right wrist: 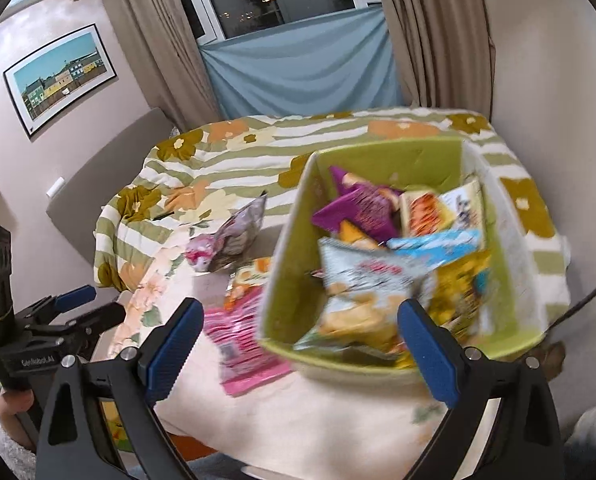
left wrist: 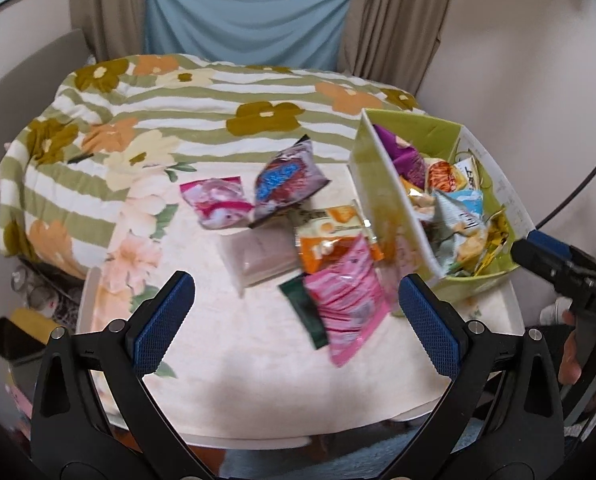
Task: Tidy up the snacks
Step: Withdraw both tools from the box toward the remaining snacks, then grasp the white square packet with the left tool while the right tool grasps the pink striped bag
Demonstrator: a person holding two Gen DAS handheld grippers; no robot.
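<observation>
A: Where do the snacks lie?

B: Part of them fill the green box [left wrist: 381,184], which stands at the right side of the table [left wrist: 258,360]. Inside it are a purple packet [right wrist: 361,212], a light-blue packet [right wrist: 433,244], a silver chip bag [right wrist: 369,284] and a yellow packet [right wrist: 461,288], heaped on one another. The rest lie loose on the cream cloth left of the box: a dark bag with blue print [left wrist: 286,182], a pink-and-white packet [left wrist: 218,202], an orange packet [left wrist: 329,236], a pink striped packet [left wrist: 345,296] overlapping a dark green packet [left wrist: 305,312], and a pale flat pack [left wrist: 262,256].

A: And the two tools?

B: The left gripper [left wrist: 296,320] has its fingers spread wide and empty, raised above the loose packets. The right gripper [right wrist: 299,350] is likewise wide open and holds nothing; it hangs over the near edge of the box. Both views are motion-blurred.

A: What lies behind?

B: A flowered, green-striped blanket [left wrist: 178,108].
</observation>
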